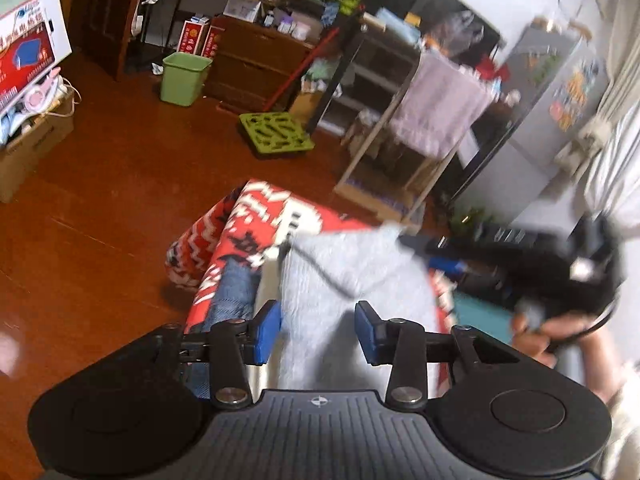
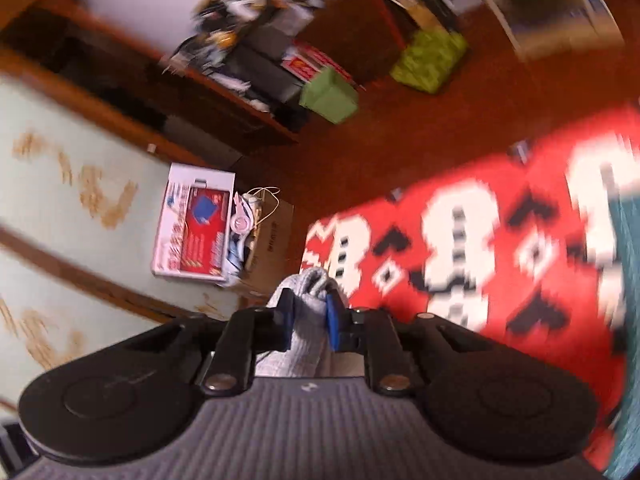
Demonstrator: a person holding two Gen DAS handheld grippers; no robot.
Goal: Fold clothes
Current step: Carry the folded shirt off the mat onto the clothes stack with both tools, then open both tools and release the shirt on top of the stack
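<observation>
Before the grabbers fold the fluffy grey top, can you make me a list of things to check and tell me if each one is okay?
1. Right gripper has hold of the grey garment: ok, its jaws are shut on a bunch of the cloth.
2. Left gripper is ready to grab: ok, its jaws are open with grey cloth lying between them, not yet pinched.
3. Garment rests on the red patterned blanket: ok.
4. Folding spot is free of other clothes: not ok, a blue denim piece lies right beside the garment.
5. Garment is spread flat: cannot tell, the pictures are blurred.
6. Which part of the garment the right gripper holds: cannot tell.
</observation>
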